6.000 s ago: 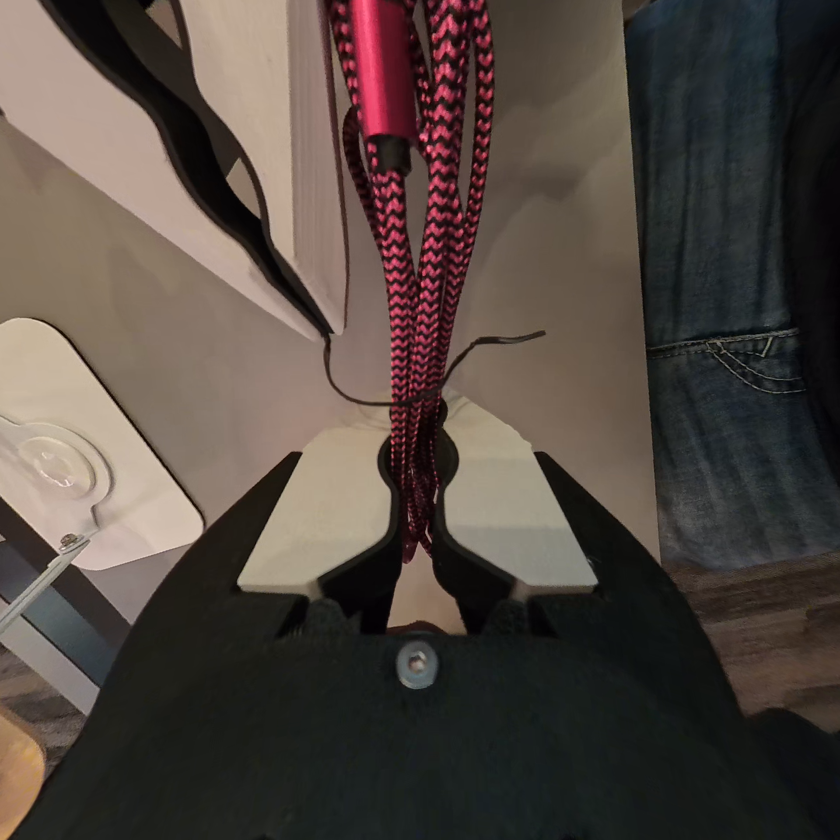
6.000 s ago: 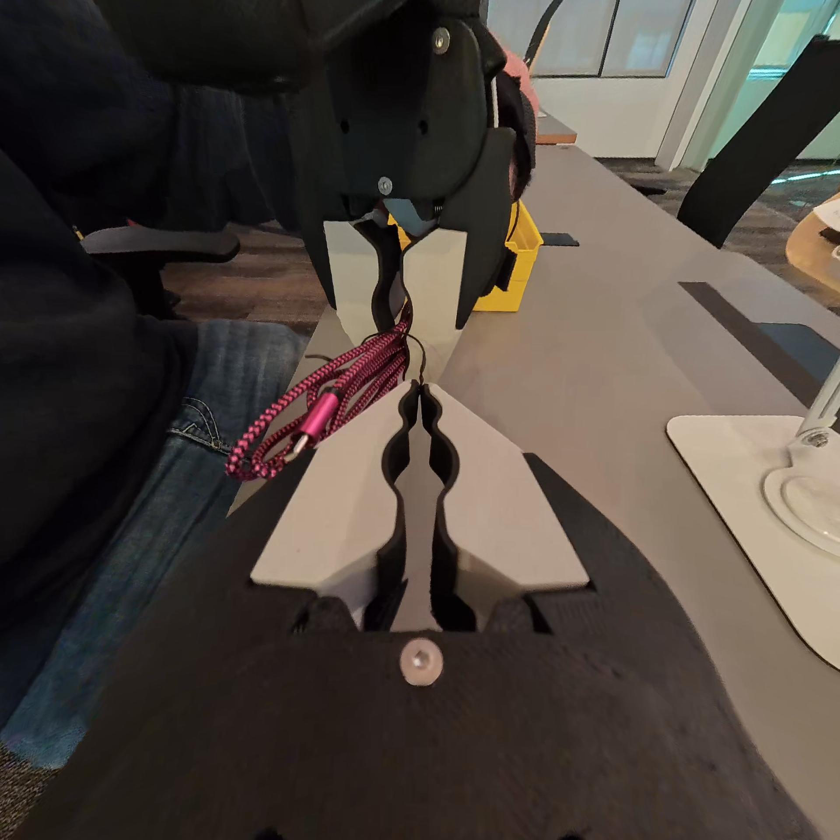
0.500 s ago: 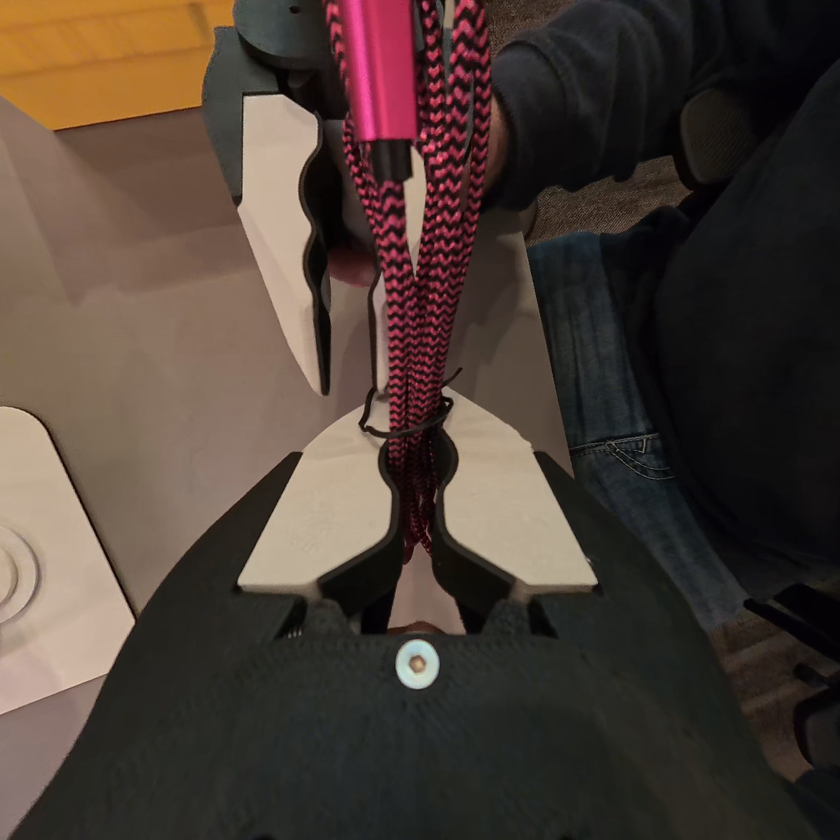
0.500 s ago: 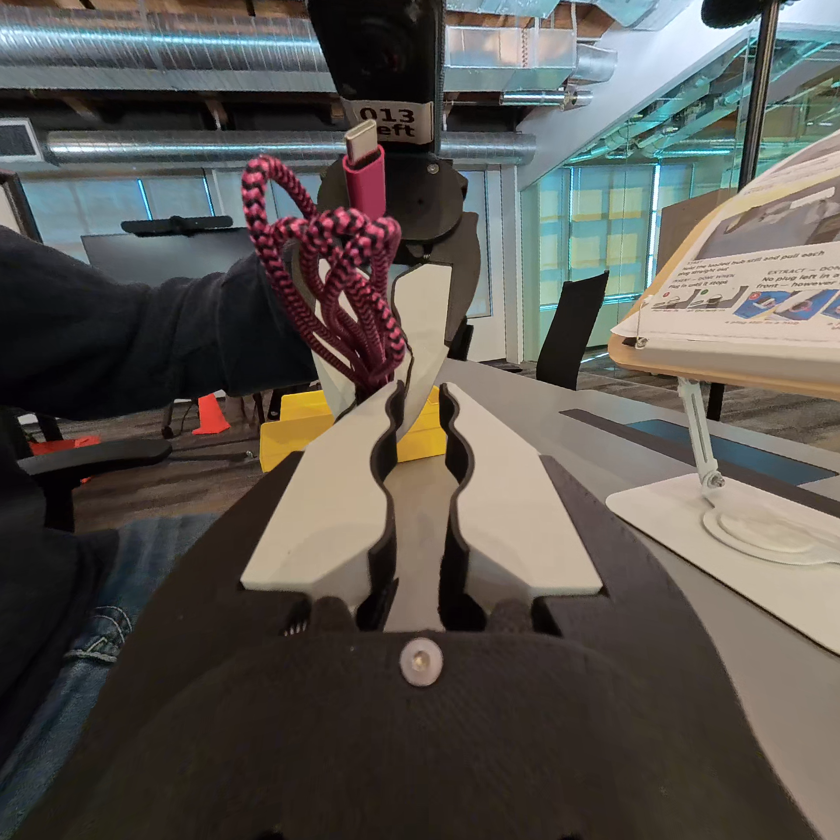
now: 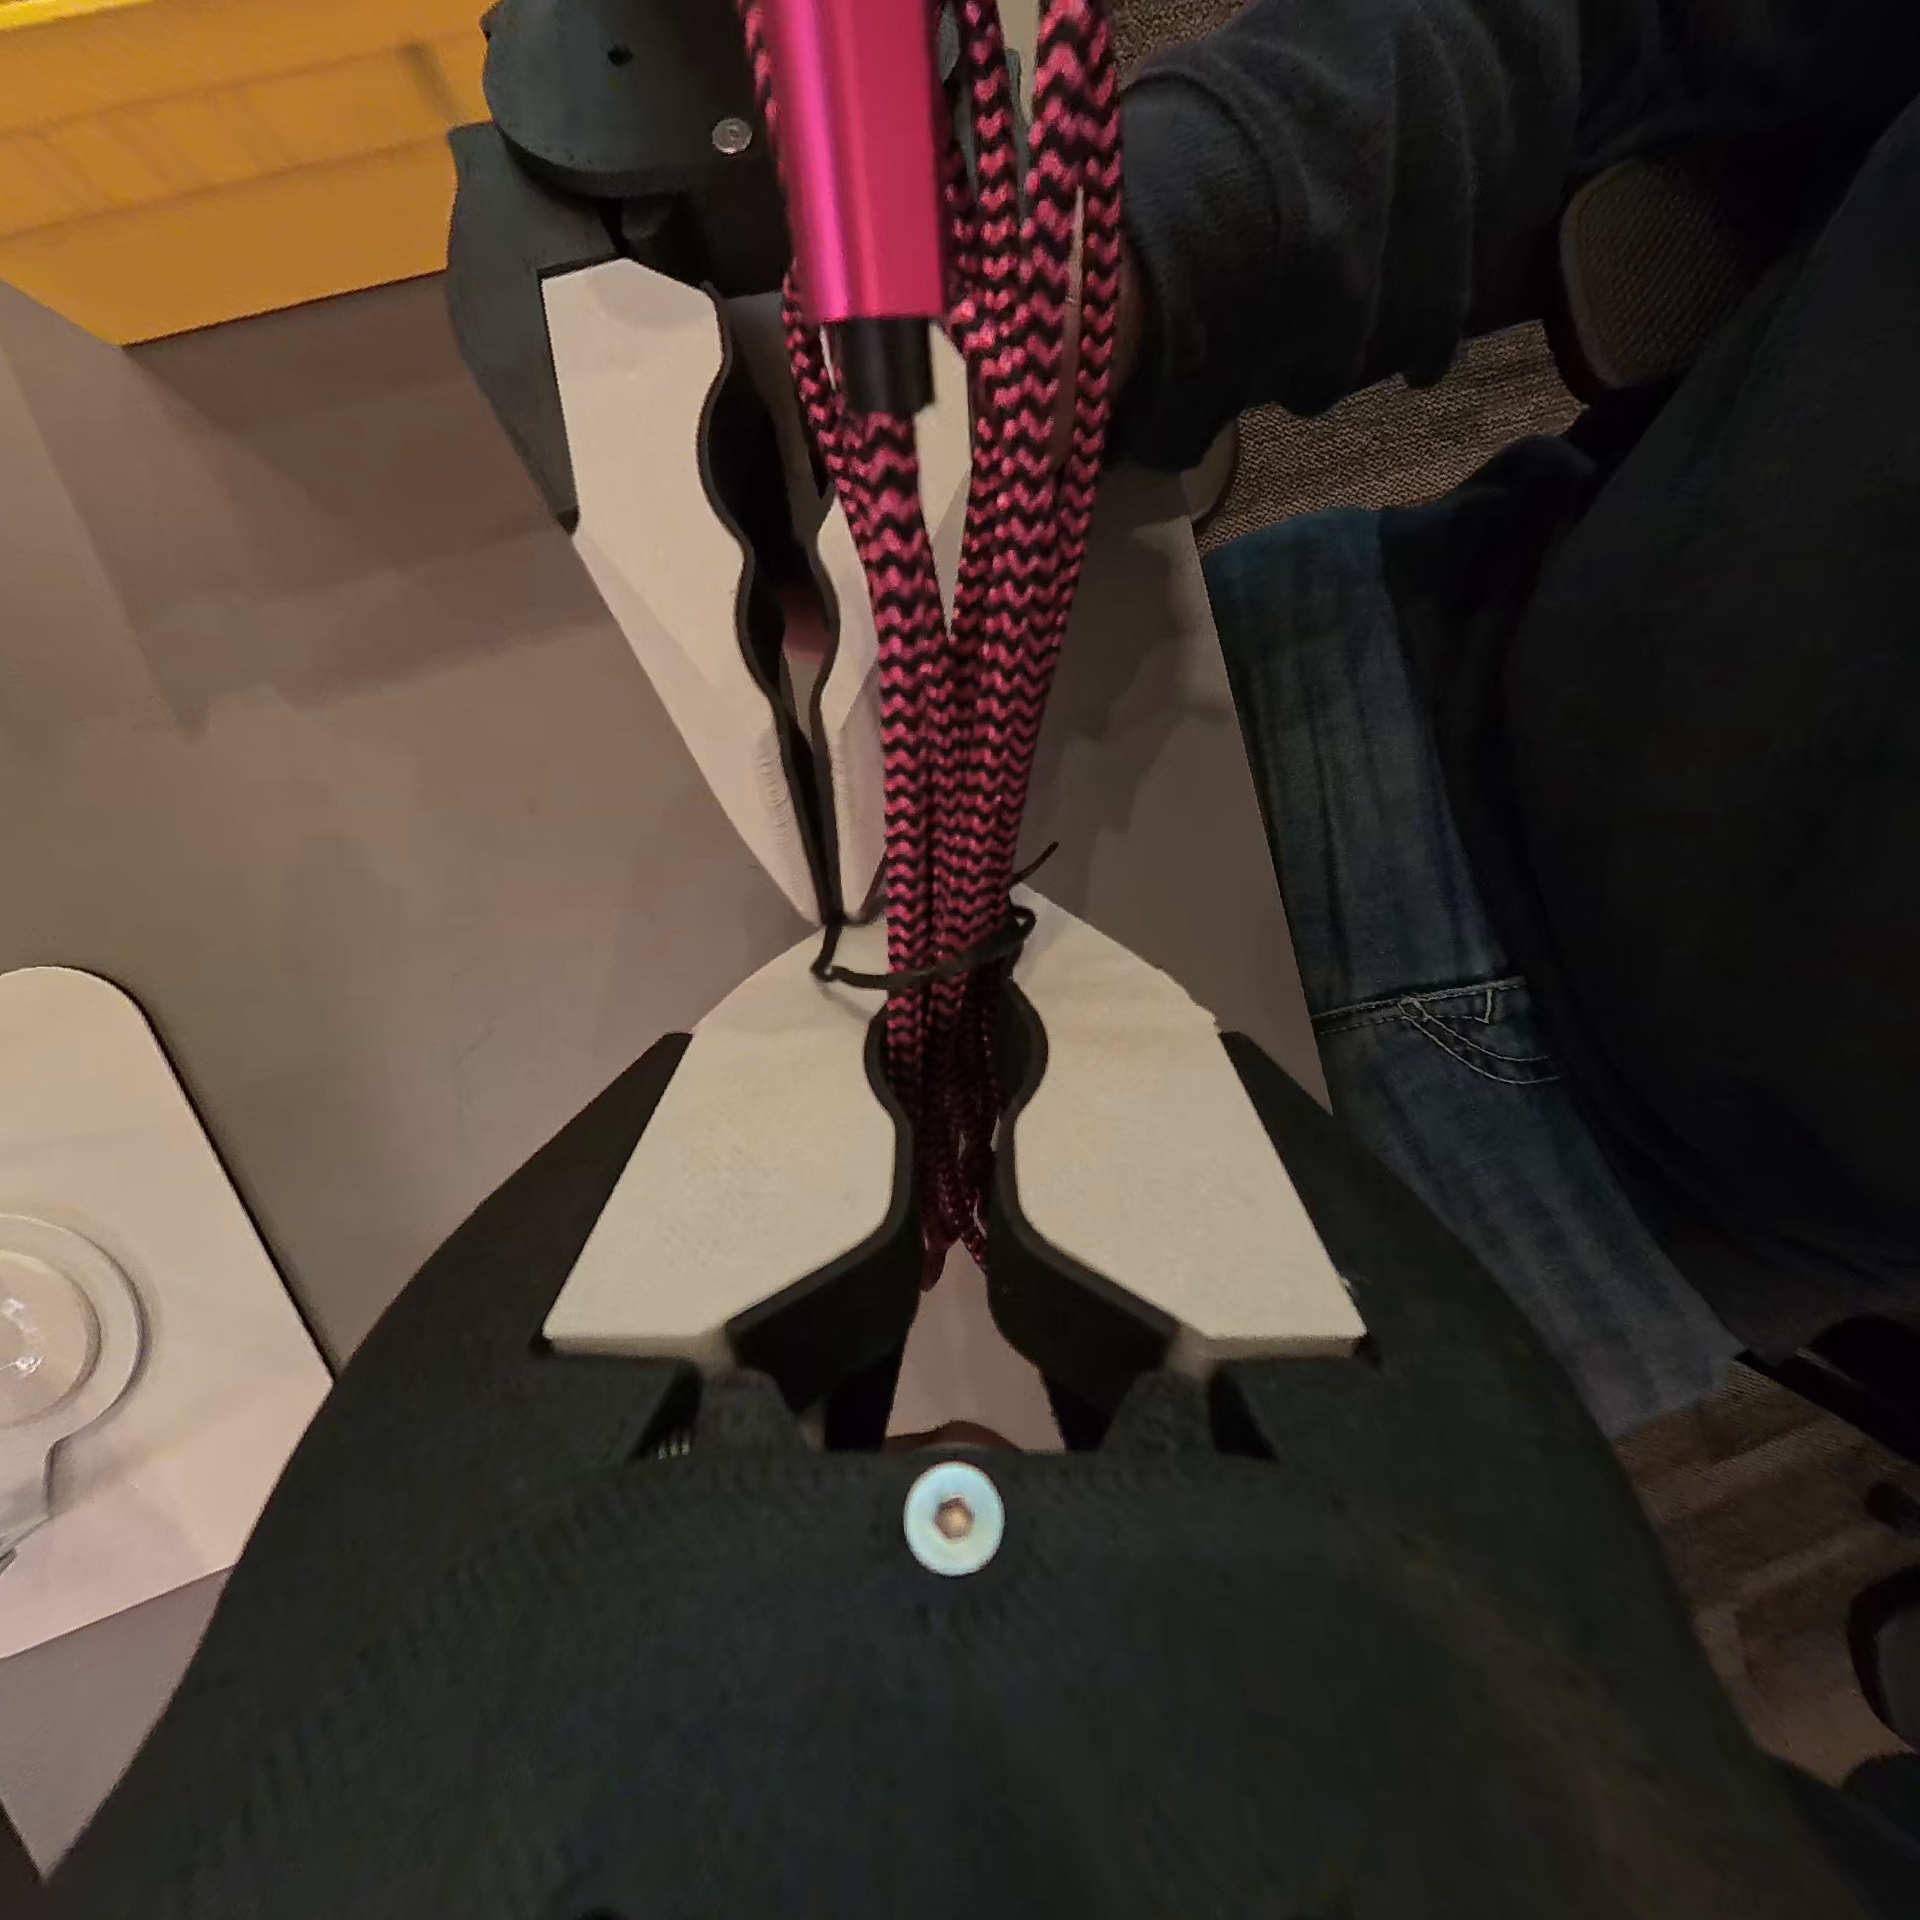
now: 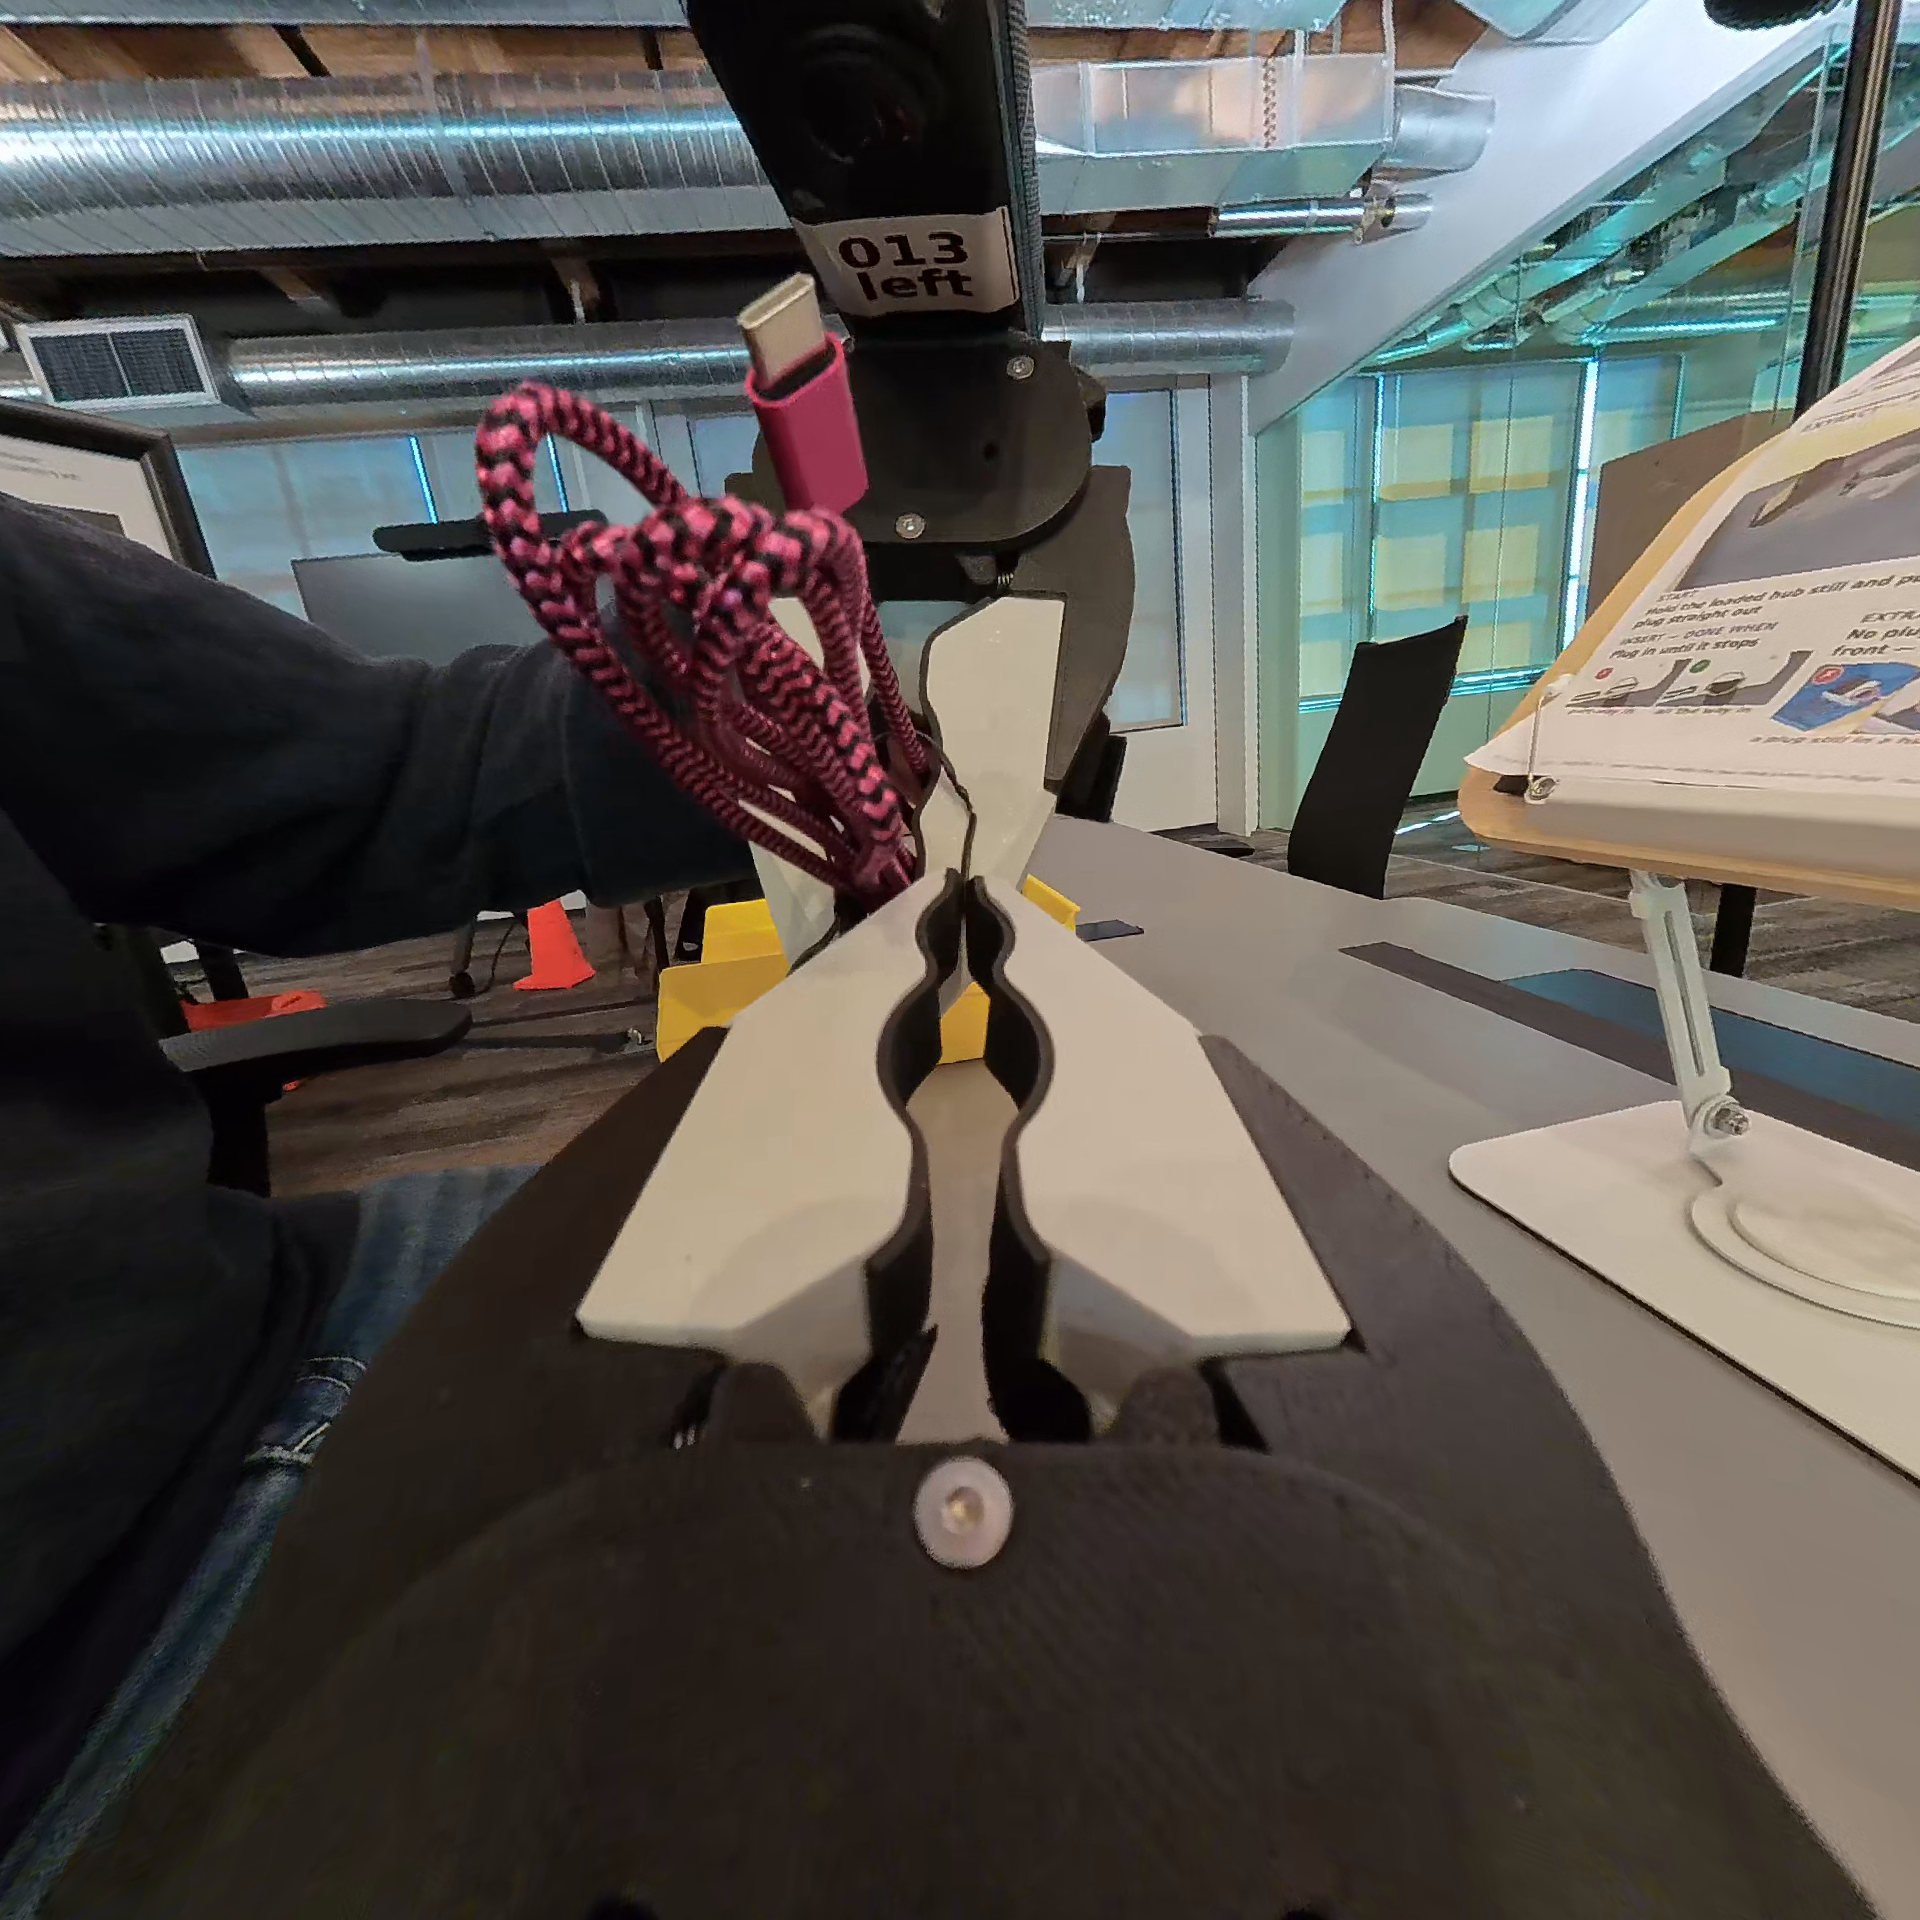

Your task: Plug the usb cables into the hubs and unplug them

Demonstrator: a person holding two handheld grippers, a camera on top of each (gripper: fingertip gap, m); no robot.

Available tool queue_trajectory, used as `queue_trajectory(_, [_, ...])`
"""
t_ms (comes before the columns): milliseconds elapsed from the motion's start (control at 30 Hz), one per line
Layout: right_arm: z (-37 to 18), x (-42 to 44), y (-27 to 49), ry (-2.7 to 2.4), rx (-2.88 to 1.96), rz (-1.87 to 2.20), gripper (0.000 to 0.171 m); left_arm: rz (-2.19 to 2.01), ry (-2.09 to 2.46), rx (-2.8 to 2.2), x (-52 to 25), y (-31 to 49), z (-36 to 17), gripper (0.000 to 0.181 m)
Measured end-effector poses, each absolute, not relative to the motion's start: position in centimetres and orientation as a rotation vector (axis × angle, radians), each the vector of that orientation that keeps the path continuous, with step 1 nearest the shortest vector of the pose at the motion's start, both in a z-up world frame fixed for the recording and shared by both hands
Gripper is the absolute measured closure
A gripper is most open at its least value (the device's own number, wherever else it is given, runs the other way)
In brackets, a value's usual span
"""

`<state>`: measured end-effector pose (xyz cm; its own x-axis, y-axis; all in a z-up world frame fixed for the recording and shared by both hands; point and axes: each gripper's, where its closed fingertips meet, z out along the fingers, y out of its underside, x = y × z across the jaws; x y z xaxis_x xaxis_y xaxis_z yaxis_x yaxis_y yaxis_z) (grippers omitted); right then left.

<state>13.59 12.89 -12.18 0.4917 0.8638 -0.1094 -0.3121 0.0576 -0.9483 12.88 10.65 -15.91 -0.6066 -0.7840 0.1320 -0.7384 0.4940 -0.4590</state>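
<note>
My left gripper [image 5: 951,966] is shut on a coiled pink-and-black braided USB cable [image 5: 935,727] bound by a thin black twist tie [image 5: 935,961]. The cable's pink plug [image 5: 857,156] points away from me. My right gripper [image 6: 961,888] faces the left gripper [image 6: 935,852], tip to tip. Its jaws are closed on a loose end of the twist tie [image 6: 964,810]. In the right wrist view the cable [image 6: 748,644] loops up to the left, and its plug [image 6: 805,416] points up. The right gripper also shows in the left wrist view [image 5: 821,894]. No hub is in view.
Both grippers are held above the near edge of a grey table [image 6: 1299,987]. A yellow bin [image 6: 717,997] stands behind them. A white stand base [image 6: 1662,1247] carries a tilted board with an instruction sheet [image 6: 1714,707] at right. The person's sleeve [image 6: 312,779] and jeans [image 5: 1403,935] are close by. My two grippers' fingertips are within a few centimetres of each other.
Since 6 s ago both grippers have tilted upward with the cable held up. In the last half second my right gripper closed its slightly open jaws on the twist tie's end.
</note>
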Motion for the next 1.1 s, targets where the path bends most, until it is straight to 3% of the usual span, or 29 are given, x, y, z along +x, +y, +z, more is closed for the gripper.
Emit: queue_trajectory(1100, [-13.4, 13.5, 11.5, -0.613, -1.198, 0.942, 0.171, -0.735, 2.554, -1.356, 12.9, 11.4, -15.2, 0.173])
